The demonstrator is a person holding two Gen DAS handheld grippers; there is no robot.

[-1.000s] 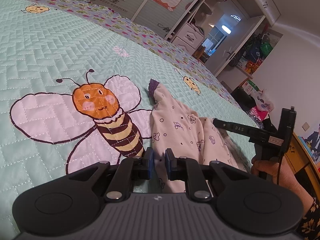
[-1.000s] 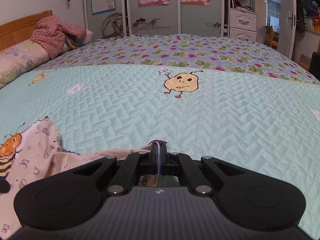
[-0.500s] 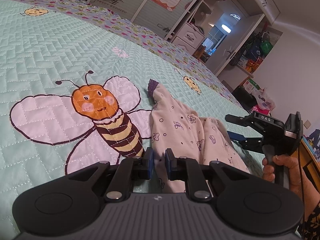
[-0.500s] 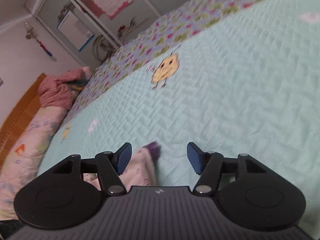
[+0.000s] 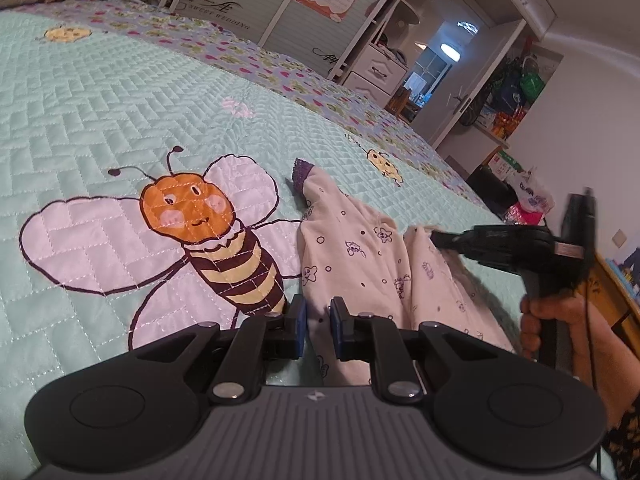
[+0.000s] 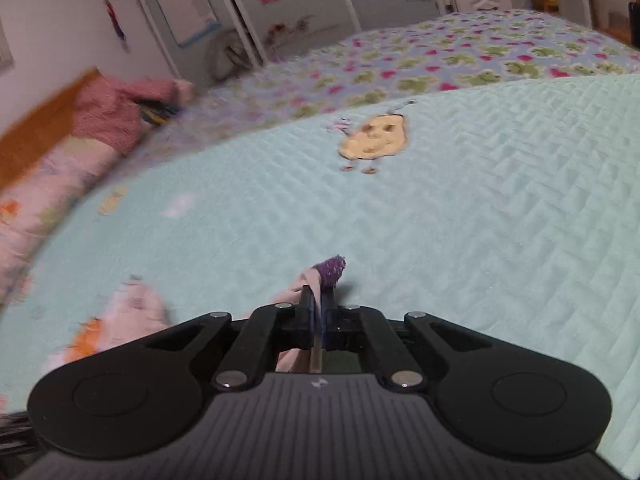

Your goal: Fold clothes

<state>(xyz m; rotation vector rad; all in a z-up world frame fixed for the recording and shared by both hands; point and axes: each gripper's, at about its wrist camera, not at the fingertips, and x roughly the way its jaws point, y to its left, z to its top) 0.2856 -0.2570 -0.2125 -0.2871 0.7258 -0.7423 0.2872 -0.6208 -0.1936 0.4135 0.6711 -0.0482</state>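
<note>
1. Garment: a cream printed child's piece with purple cuffs, lying on the bed quilt ahead of both jaws.
2. Right gripper: half a second ago its jaws stood spread around the purple cuff; now they are pressed together, pinching fabric just behind that cuff, which projects beyond the tips.
3. Left gripper: unchanged; jaws narrowly parted with cream fabric between them. Whether the pads grip it cannot be told.
4. Meaning: the leg end is re-secured, so carrying it across for a fold appears possible.
</note>
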